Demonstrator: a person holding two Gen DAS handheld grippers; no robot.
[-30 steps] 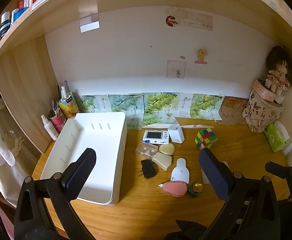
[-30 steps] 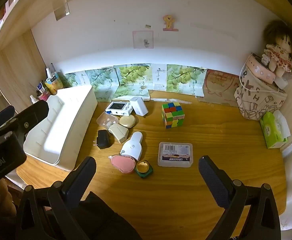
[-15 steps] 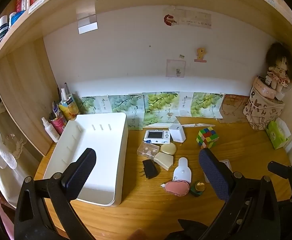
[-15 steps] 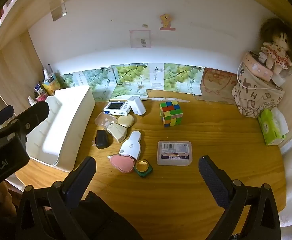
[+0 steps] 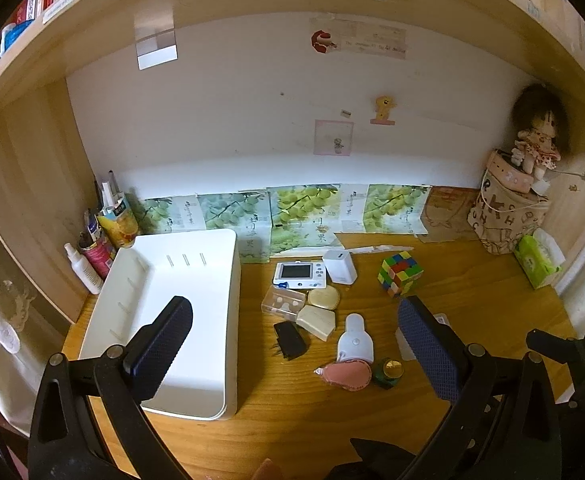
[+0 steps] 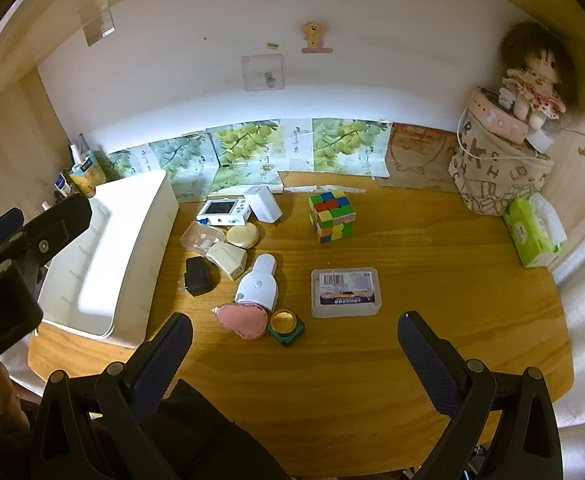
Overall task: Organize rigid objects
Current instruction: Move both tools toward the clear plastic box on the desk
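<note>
White bin (image 5: 196, 320) empty at 10 o'clock of the left gripper (image 5: 292, 344), jaws spread wide, holding nothing. Small-item cluster dead ahead, 12 o'clock, nearer this arm. Right gripper (image 6: 292, 356) also wide open, empty; clear labelled box (image 6: 346, 292) at its 12 o'clock, long axis crosswise to the jaws, so probably its pick.

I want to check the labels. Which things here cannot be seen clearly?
- Clear plastic box: left wrist view, mostly hidden behind the left gripper's fingers.
- Its label print: right wrist view, too small to read.
- Bottles behind the white bin: right wrist view, partly hidden, small.
</note>
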